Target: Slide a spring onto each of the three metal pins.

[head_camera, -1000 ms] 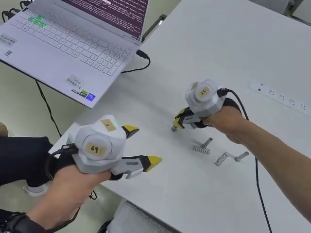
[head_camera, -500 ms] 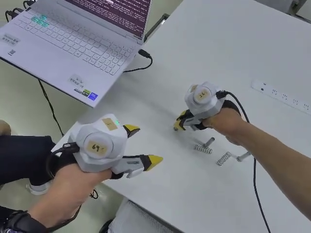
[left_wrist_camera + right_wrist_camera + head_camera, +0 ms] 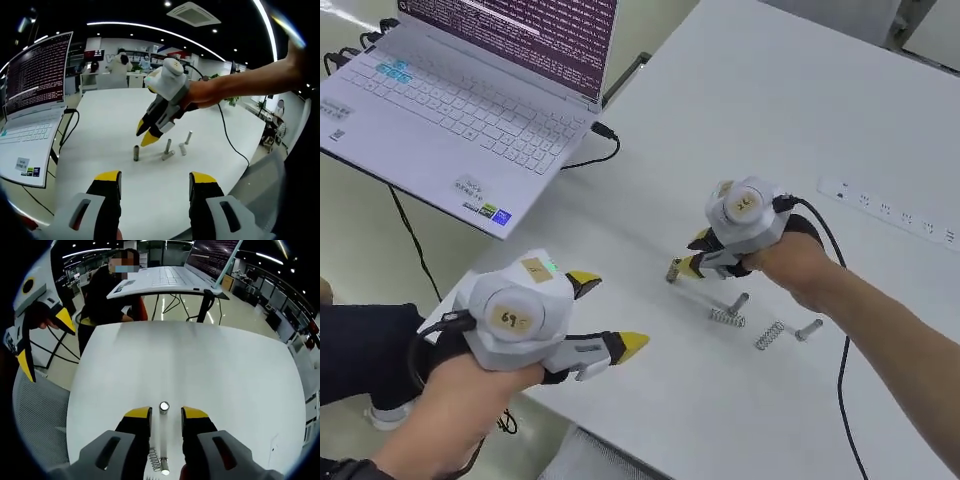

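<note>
The two loose springs (image 3: 725, 318) (image 3: 770, 335) sit on the white table (image 3: 770, 120), right of the middle in the head view, each close to a bare pin (image 3: 738, 302) (image 3: 810, 328). I think the springs are very light and bendy. They could roll or jump away if squeezed hard, so a soft pinch on the side, near the middle, looks best. The pins look hard, smooth and slippery, so a grip low on the shaft would leave the top free. The right gripper (image 3: 696, 253) has its jaws a little apart and holds nothing. Its tips are just beside one standing pin (image 3: 672, 270), in the middle of the head view. The left gripper (image 3: 608, 313), at the lower left, has its jaws wide apart and holds nothing. The right gripper view looks down on the shiny round top of that pin, just past the jaw tips. The left gripper view shows the pin from the side, and its shaft looks dark and ribbed, so it may already wear a spring. The head view shows the laptop (image 3: 470, 110) at the upper left.
</note>
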Available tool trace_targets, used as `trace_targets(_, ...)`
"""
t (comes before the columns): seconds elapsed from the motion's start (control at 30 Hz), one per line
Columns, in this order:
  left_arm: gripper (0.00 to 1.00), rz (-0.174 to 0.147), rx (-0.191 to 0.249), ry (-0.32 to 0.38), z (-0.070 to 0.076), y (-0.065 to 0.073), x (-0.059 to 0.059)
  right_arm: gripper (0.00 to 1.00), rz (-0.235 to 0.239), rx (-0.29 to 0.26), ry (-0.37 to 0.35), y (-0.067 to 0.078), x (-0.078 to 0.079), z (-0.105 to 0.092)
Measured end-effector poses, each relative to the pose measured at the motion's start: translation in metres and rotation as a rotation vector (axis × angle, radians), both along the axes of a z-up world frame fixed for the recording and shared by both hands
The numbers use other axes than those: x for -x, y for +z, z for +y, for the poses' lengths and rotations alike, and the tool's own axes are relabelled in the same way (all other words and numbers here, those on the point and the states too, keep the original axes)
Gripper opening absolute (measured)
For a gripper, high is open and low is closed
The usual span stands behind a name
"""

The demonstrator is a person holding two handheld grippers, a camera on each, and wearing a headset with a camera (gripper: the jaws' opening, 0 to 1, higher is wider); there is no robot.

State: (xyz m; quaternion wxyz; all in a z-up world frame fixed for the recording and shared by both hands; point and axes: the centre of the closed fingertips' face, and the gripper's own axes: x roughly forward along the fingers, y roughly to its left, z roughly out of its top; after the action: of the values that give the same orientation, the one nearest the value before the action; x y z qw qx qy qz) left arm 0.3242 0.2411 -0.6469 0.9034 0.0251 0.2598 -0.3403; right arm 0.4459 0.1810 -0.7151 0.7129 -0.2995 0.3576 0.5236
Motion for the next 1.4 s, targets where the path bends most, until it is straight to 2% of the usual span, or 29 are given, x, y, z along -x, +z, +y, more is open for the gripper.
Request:
trace_targets(0.23,0.50,-0.012,0.008,-0.008,-0.003,0.005,0.003,0.24,-0.022,-0.011,-0.030,0.010,0.012,-0.013)
trace_targets(0.57,0.50,-0.023,0.015,-0.006,-0.002,0.010,0.006,0.27,-0.037,-0.055,-0.100,0.024,0.030,-0.028)
trace_targets(0.77,0.50,-0.030,0.012,-0.009,-0.002,0.014,0.006,0.29,-0.048,-0.118,-0.161,0.037,0.037,-0.035)
trace_targets(1.03,0.50,-0.039,0.009,-0.013,-0.004,0.017,0.003,0.31,-0.074,-0.172,-0.231,0.047,0.046,-0.052)
trace_targets(1.13,0.50,-0.039,0.007,-0.014,-0.004,0.018,0.003,0.33,-0.065,-0.197,-0.268,0.050,0.051,-0.060)
trace_targets(1.4,0.50,-0.039,0.000,-0.018,-0.006,0.019,0.002,0.37,-0.071,-0.228,-0.326,0.056,0.064,-0.084)
